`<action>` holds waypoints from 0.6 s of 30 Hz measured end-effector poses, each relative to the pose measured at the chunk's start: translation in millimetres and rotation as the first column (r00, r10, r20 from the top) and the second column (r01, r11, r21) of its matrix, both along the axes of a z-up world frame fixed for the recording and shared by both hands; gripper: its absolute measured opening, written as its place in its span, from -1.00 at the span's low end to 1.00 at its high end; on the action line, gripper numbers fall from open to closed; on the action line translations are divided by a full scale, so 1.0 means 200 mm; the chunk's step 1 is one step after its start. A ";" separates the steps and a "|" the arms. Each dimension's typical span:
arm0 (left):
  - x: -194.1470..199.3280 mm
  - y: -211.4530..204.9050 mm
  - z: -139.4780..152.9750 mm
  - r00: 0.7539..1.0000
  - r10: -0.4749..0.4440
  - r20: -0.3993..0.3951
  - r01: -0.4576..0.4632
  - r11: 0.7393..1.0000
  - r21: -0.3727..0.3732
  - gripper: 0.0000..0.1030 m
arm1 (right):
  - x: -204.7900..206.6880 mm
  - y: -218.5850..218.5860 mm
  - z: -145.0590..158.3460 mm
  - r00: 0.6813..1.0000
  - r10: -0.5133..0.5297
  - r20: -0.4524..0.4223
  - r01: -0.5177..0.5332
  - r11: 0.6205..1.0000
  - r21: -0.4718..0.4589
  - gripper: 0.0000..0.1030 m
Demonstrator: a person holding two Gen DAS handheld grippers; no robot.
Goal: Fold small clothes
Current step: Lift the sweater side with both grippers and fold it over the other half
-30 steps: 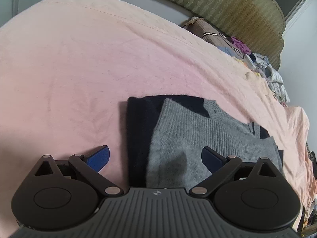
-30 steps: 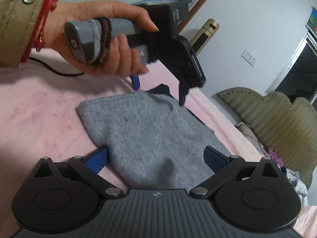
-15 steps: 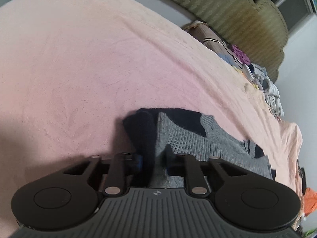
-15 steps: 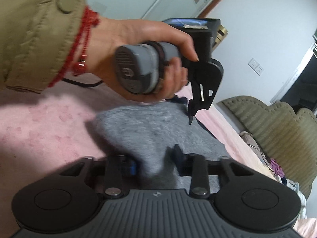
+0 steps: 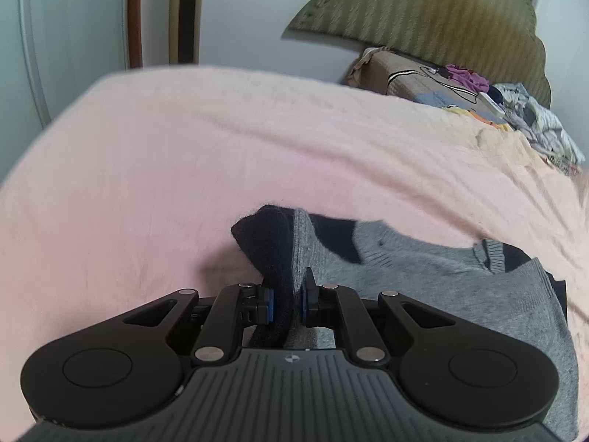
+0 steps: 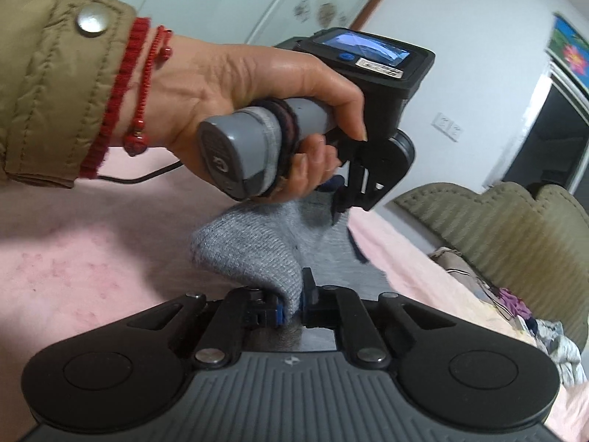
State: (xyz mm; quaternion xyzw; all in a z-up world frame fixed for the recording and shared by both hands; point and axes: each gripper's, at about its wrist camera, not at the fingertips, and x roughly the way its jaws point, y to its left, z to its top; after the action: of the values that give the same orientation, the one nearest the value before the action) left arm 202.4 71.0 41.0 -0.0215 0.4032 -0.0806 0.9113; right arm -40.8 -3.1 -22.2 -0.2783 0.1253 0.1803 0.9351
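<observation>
Both grippers closed in since earlier, edge lifted. Left gripper (image 5: 286, 304) pinches dark-and-gray sweater (image 5: 423, 280); right gripper (image 6: 292, 307) pinches gray edge. Rest of sweater lies on pink bed (image 5: 184, 169). Thin pinch may slip, fold goes crooked.

The sweater (image 5: 423, 280) lies on the bed (image 5: 184, 169), spreading from centre toward 3 o'clock in the left wrist view. Its near edge sits between the fingers of the left gripper (image 5: 286, 304) at 6 o'clock. At 1 o'clock the headboard (image 5: 423, 11) stands behind a box (image 5: 401, 73), and a clothes pile (image 5: 533, 118) lies to the right of that box at 2 o'clock. In the right wrist view, the right gripper (image 6: 291, 311) at 6 o'clock has a sweater (image 6: 257, 246) corner between its fingers. The left hand (image 6: 265, 103) is above the sweater at 12 o'clock. The headboard (image 6: 515, 243) stands at 3 o'clock, the pile (image 6: 552, 335) at 4 o'clock.
</observation>
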 end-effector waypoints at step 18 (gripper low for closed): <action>-0.17 -0.54 0.24 0.989 -0.084 0.123 0.071 0.992 0.103 -0.74 | -0.19 -0.49 0.12 0.988 -0.154 0.015 0.148 0.969 0.199 -0.85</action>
State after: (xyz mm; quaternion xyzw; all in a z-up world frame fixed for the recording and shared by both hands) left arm 167.7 -37.0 89.8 0.0441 0.3485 -0.0974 0.9312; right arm -78.5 -100.5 1.8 -0.1768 0.1134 0.1160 0.9708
